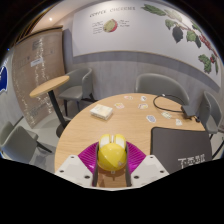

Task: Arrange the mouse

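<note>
The fingers (112,172) are closed in on a yellow mouse (112,155), its rounded body pinched between the two magenta pads (89,158) so that a pad presses each side and only the domed top and a paler lower part show between them. The mouse is up off the wood, held at the near edge of a round wooden tabletop (100,128). Just to the right of the fingers lies a dark rectangular mouse pad (178,140) with white lettering along its near edge. Farther across the tabletop, beyond the fingers, sits a small pale flat object (101,111) that I cannot identify, and some small white bits and a cable (168,112) lie toward the far right side. Grey chairs (158,86) stand around the far rim. Off to the left a smaller round table (48,87) stands on a thin pedestal, near a wall board (38,55). A poster with fruit pictures (150,20) hangs on the back wall.
</note>
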Motion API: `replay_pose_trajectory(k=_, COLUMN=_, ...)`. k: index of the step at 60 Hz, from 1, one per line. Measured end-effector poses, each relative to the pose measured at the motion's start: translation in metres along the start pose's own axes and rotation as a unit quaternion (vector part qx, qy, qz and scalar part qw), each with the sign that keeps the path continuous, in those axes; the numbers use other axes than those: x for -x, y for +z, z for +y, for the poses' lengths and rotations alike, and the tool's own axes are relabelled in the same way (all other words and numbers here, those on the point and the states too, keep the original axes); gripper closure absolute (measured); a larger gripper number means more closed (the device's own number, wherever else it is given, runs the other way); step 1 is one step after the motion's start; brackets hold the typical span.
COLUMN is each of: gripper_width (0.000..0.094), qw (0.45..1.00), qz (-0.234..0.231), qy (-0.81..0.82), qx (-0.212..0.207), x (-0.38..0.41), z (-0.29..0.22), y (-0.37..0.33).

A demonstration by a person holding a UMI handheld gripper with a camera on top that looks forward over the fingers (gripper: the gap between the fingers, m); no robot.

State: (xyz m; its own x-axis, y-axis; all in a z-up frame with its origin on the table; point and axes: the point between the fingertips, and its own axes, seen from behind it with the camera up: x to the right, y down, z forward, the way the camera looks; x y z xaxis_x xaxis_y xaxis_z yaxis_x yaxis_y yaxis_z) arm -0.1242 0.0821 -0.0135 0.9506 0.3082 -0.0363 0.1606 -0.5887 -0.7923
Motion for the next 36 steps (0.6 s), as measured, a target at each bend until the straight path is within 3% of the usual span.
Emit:
replay_pose_trajectory(k=3, gripper_width=0.0566, qw=1.0, qz=-0.022, qy=0.0, qx=-0.015, x=0.005, z=-0.008, y=-0.011)
replay_pose_trajectory(k=7, gripper_width=0.0566, qw=0.997, qz=-0.028, qy=-0.001, qx=-0.067, x=-0.004, z=-0.043, y=-0.041)
replay_pose_trajectory(k=13, gripper_width=0.0567, qw=0.989, qz=0.02, qy=0.012, qx=-0.147, x=-0.066, z=-0.092, y=-0.104)
replay_pose_trajectory(k=17, gripper_width=0.0568, qw=0.985, qz=0.069, qy=0.025, qx=-0.156, x=-0.122, z=-0.099, y=-0.126)
replay_pose_trajectory(k=22, gripper_width=0.0567, qw=0.984, qz=0.117, qy=0.042, qx=-0.129, x=-0.19, z=-0.057, y=-0.129)
replay_pose_trajectory(k=26, gripper_width=0.0569, qw=0.986, qz=0.138, qy=0.066, qx=-0.074, x=-0.219, z=-0.024, y=-0.105)
replay_pose_trajectory(k=30, gripper_width=0.0568, qw=0.986, qz=0.14, qy=0.085, qx=-0.021, x=-0.235, z=0.018, y=-0.087)
replay_pose_trajectory(k=36, gripper_width=0.0557, qw=0.988, qz=0.126, qy=0.089, qx=0.014, x=-0.242, z=0.05, y=-0.082)
